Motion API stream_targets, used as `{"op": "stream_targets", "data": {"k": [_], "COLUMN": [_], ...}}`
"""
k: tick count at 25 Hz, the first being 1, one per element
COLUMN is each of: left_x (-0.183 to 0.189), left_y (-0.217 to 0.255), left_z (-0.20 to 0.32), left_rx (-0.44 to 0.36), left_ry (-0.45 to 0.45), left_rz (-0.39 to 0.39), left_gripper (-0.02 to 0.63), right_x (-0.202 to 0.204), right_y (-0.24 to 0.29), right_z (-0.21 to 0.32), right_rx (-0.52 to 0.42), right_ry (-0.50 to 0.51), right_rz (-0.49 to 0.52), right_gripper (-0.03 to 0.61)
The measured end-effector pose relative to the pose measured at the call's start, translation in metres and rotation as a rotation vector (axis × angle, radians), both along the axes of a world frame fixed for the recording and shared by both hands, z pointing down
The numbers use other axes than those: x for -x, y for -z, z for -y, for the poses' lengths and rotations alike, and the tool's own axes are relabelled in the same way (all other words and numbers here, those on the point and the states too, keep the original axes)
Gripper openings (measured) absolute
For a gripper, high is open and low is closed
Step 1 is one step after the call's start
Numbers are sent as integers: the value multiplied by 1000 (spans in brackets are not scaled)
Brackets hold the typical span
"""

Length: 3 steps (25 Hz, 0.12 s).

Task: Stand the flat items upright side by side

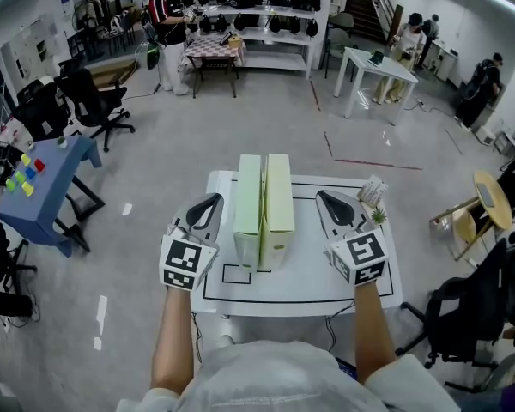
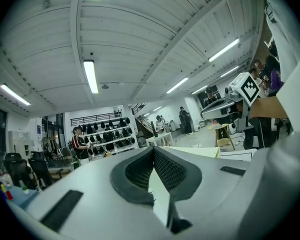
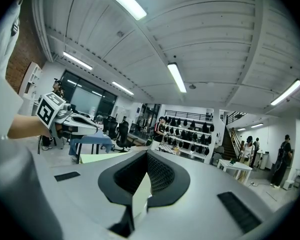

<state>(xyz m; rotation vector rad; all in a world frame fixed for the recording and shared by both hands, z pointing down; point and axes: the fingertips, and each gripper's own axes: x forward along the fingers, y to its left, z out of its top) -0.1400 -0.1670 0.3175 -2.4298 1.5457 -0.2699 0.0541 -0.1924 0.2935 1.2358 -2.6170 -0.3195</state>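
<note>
Two flat pale-green boxes, the left box [image 1: 248,209] and the right box [image 1: 279,209], stand upright side by side, touching, in the middle of the white table [image 1: 305,286]. My left gripper [image 1: 212,199] hovers just left of them and is shut with nothing in it. To the right of the pair, my right gripper [image 1: 323,196] is likewise shut and empty. In the left gripper view the closed jaws [image 2: 152,152] point up and away, with a box top [image 2: 200,151] and the right gripper [image 2: 237,91] beyond. The right gripper view shows its closed jaws [image 3: 146,154] and the left gripper [image 3: 57,115].
A small potted plant [image 1: 378,215] and a card [image 1: 371,190] sit at the table's right edge. A blue table [image 1: 47,183] with coloured blocks stands to the left, office chairs [image 1: 90,97] beyond it. A round wooden table [image 1: 491,197] and a black chair [image 1: 476,312] are to the right.
</note>
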Motion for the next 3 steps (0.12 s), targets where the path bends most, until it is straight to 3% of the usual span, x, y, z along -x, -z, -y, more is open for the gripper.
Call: {"op": "stream_targets", "data": {"k": [3], "left_x": [2], "left_y": [-2], "left_z": [-1], "left_rx": [7], "left_ry": [-2], "left_rz": [-11], "left_gripper": [20], "right_x": [1], "right_y": [-1], "right_z": [-1], "right_rx": [0], "right_ry": [-3], "right_rz": [-4], "right_gripper": [28]}}
